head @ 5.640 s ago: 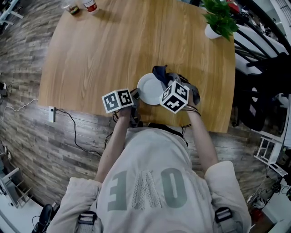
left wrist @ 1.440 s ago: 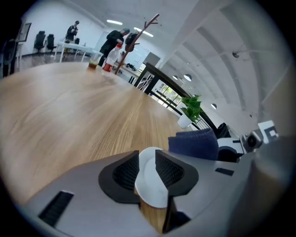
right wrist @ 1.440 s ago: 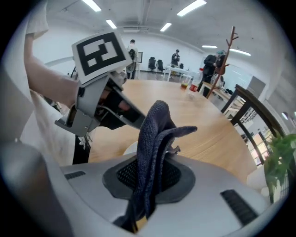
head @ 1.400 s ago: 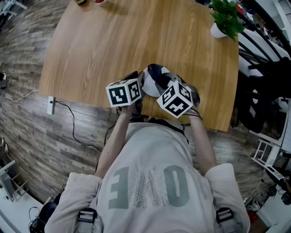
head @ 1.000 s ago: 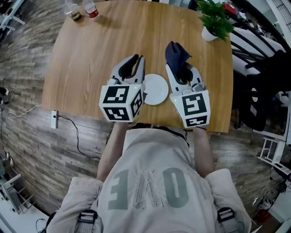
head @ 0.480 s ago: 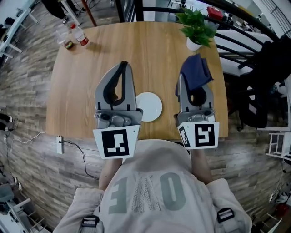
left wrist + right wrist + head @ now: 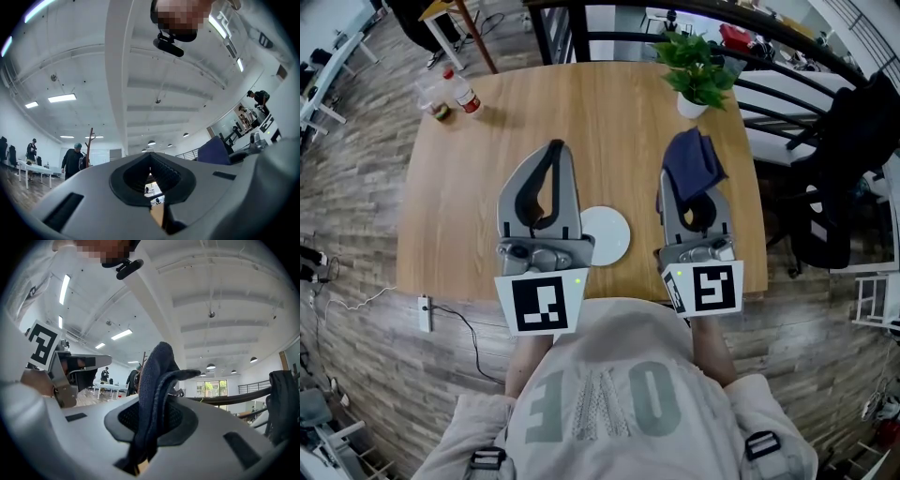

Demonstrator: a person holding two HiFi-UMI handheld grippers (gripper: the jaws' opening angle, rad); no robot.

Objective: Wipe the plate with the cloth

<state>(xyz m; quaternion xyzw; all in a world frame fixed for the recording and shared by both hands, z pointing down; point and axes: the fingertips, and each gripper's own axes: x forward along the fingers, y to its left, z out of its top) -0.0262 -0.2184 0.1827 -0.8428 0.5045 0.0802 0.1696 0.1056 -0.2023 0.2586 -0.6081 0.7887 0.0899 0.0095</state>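
Note:
The white plate (image 7: 605, 234) lies flat on the wooden table (image 7: 487, 178) near its front edge, between my two grippers and below them. My left gripper (image 7: 555, 147) is held up above the table to the plate's left, shut, with nothing in it. In the left gripper view the left gripper (image 7: 151, 158) points out into the room with its jaws together. My right gripper (image 7: 686, 180) is raised to the plate's right and is shut on the dark blue cloth (image 7: 694, 161). The cloth (image 7: 159, 366) sticks up from between the jaws.
A potted plant (image 7: 694, 70) stands at the table's far right. A bottle (image 7: 464, 91) and a cup (image 7: 439, 101) stand at the far left corner. A black chair (image 7: 853, 141) is beside the table's right edge. People stand in the room beyond.
Both grippers lifted away from the plate, the right one taking the cloth up with it. The left gripper let go of the plate's rim and shut. The plate stays on the table.

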